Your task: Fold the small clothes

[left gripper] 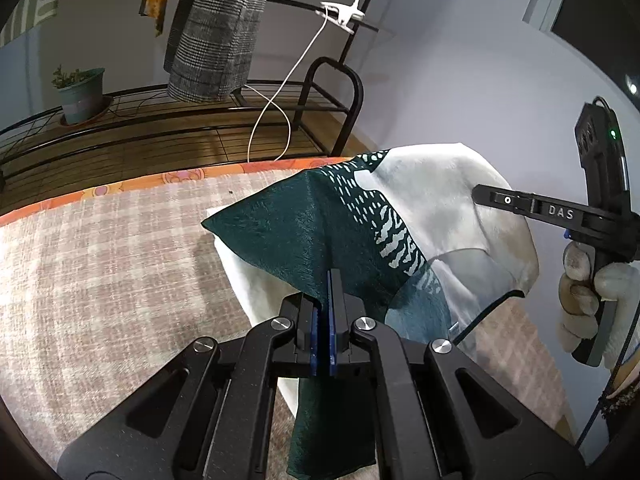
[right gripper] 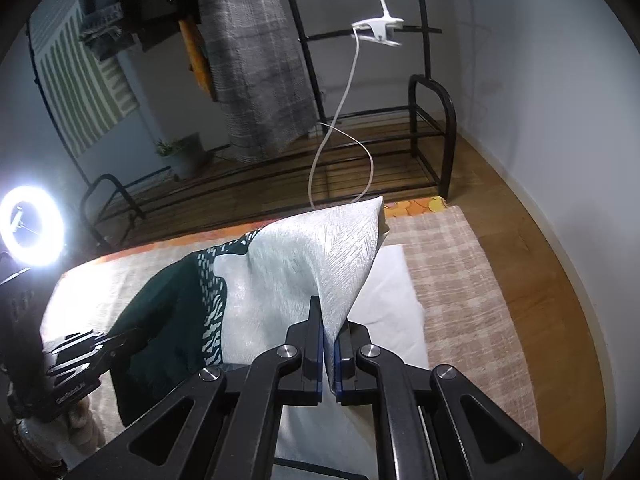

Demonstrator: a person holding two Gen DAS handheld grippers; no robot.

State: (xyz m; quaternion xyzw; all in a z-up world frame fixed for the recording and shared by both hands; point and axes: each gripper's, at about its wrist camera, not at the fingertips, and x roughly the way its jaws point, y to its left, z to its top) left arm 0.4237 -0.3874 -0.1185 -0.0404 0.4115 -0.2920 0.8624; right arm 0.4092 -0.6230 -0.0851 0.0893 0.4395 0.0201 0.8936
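Note:
A small cloth, dark green at one end (left gripper: 288, 232) and pale grey-white at the other (right gripper: 312, 248), with a white dashed pattern between, hangs lifted between my two grippers. My left gripper (left gripper: 325, 304) is shut on the green edge. My right gripper (right gripper: 327, 344) is shut on the pale edge; it also shows from the side in the left wrist view (left gripper: 500, 200), held by a gloved hand. The cloth's white underside (right gripper: 388, 288) drapes onto the checked table cover (left gripper: 100, 260). My left gripper shows at the lower left of the right wrist view (right gripper: 92, 352).
A black metal rack (right gripper: 432, 128) with a hanging grey plaid garment (left gripper: 224, 28) stands beyond the table. A potted plant (left gripper: 82, 94) sits on its shelf. A white clip lamp and cord (right gripper: 378, 28) hang there. A ring light (right gripper: 32, 226) glows at left. Wooden floor lies right.

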